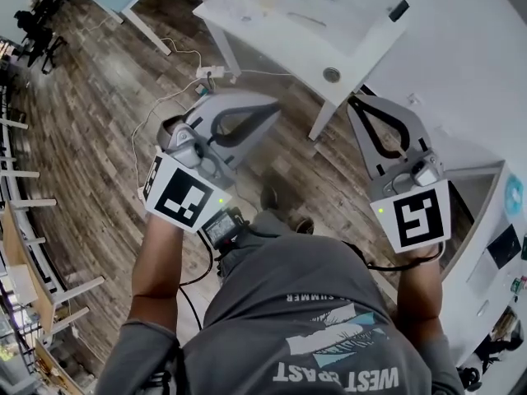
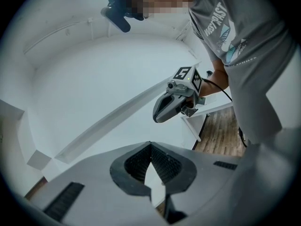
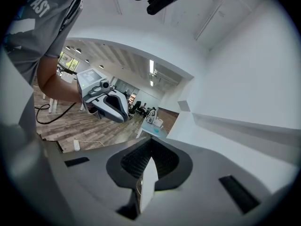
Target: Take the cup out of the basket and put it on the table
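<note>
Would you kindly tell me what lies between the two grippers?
In the head view, wooden floor lies between the left gripper and the right gripper, crossed by a white table leg, with the person's shoe just below.

The floor (image 1: 99, 97) is brown wood plank with a slight sheen. The desk (image 1: 247, 15) looks smooth, matt white. The left gripper (image 2: 151, 145) and right gripper (image 3: 150, 144) are smooth matt grey plastic; their fingers (image 3: 134, 161) are black and finely ribbed inside. The shirt (image 1: 313, 319) is grey cloth.

Power strip (image 1: 210, 73) on wooden floor (image 1: 90, 146)
</note>
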{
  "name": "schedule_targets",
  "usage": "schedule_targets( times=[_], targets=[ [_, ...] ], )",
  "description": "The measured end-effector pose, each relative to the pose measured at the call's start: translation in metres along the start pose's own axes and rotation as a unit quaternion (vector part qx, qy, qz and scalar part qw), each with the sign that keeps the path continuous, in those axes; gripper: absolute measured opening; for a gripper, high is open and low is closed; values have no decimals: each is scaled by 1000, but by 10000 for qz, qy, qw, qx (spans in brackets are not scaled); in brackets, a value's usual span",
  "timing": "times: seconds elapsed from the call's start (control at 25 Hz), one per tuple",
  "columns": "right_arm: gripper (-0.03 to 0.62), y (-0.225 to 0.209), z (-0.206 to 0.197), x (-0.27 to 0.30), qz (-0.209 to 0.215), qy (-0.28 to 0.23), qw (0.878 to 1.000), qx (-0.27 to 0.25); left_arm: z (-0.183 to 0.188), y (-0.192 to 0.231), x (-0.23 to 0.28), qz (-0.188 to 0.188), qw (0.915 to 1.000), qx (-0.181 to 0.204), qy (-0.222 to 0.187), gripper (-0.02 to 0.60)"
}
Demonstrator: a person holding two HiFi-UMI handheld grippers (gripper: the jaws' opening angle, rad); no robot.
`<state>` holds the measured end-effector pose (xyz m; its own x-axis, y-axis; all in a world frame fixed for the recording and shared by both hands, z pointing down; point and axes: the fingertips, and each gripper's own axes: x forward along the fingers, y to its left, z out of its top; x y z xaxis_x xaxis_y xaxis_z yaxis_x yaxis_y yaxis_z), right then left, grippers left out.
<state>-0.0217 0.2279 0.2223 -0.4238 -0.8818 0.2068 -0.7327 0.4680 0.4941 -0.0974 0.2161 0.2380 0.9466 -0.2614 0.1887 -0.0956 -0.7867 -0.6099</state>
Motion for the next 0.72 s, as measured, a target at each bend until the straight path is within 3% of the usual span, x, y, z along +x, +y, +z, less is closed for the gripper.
schedule_targets(
  times=[0.24,0.72],
  targets=[
    [12,-16,-6,49,-204,299,9990,-272,-36,44,7,-117,9996,251,-83,8],
    [12,-41,-8,99,-480,722,9954,-401,-73,84,29,-453,9976,248,-457,8]
  ],
)
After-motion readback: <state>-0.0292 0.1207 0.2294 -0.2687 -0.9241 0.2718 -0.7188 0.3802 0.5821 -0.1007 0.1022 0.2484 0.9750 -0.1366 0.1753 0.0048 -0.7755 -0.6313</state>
